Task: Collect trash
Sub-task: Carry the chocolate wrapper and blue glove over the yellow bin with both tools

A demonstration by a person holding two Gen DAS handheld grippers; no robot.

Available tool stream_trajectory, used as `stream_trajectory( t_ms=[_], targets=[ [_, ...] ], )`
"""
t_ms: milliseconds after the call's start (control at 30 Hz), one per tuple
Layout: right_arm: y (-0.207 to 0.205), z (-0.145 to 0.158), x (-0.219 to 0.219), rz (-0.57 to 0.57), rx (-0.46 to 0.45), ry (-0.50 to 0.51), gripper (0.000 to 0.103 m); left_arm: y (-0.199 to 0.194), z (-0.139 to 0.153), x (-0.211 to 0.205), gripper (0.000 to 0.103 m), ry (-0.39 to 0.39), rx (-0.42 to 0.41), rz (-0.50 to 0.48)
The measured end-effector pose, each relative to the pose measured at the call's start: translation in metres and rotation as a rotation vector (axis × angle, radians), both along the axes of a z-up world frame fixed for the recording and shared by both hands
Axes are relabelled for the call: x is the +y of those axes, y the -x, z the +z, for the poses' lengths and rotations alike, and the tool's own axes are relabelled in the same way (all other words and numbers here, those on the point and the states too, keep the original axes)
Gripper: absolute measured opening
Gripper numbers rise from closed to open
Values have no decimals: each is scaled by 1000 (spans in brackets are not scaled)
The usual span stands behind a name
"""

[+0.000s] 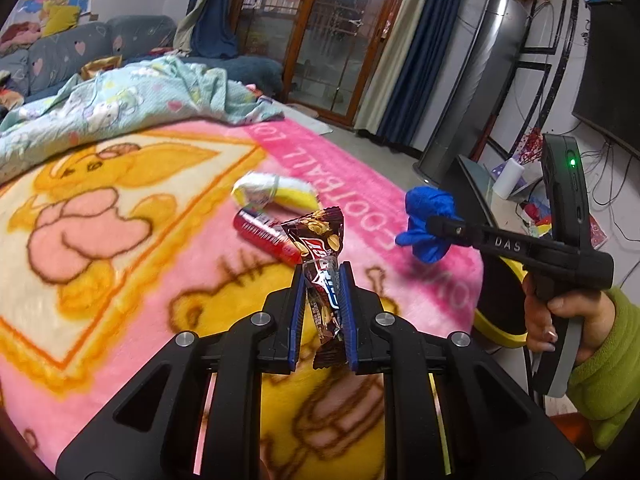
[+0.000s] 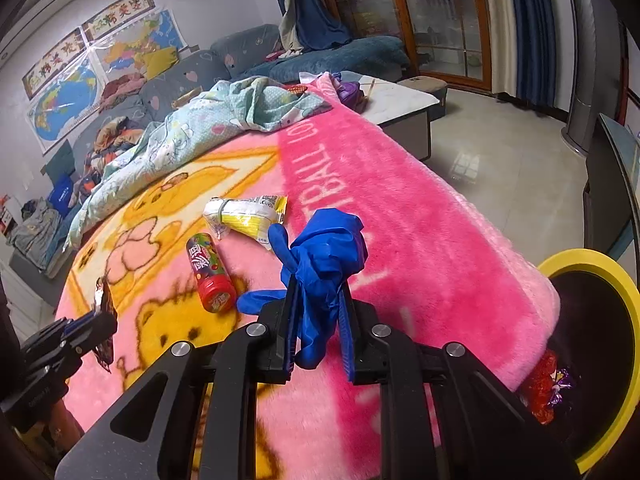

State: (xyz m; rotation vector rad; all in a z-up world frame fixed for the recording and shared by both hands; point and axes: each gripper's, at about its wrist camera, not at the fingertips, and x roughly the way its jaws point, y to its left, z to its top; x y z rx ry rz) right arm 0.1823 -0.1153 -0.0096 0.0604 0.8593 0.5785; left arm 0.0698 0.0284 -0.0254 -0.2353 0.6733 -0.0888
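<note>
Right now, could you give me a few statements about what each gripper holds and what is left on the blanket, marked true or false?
1. The left gripper is shut on a brown candy wrapper. True.
2. The right gripper holds the red candy tube. False: it is shut on a crumpled blue glove; the tube lies on the pink blanket.
3. A white and yellow packet lies on the blanket beyond the tube. True.
4. The yellow-rimmed bin holds nothing. False: red and purple wrappers show inside it.
5. The bin stands off the blanket's edge, at the right of the right wrist view. True.
</note>
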Motion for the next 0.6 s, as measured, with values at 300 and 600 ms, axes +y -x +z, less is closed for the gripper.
stream_trajectory(
  t_ms=[300,600],
  targets=[
    [11,20,-34,-46,-39,-37,17,-4,16,-17,11,-14,-37,-24],
    [17,32,-74,-130,-65,-81,17,-17,25,-46,11,-32,-57,-91]
  ],
)
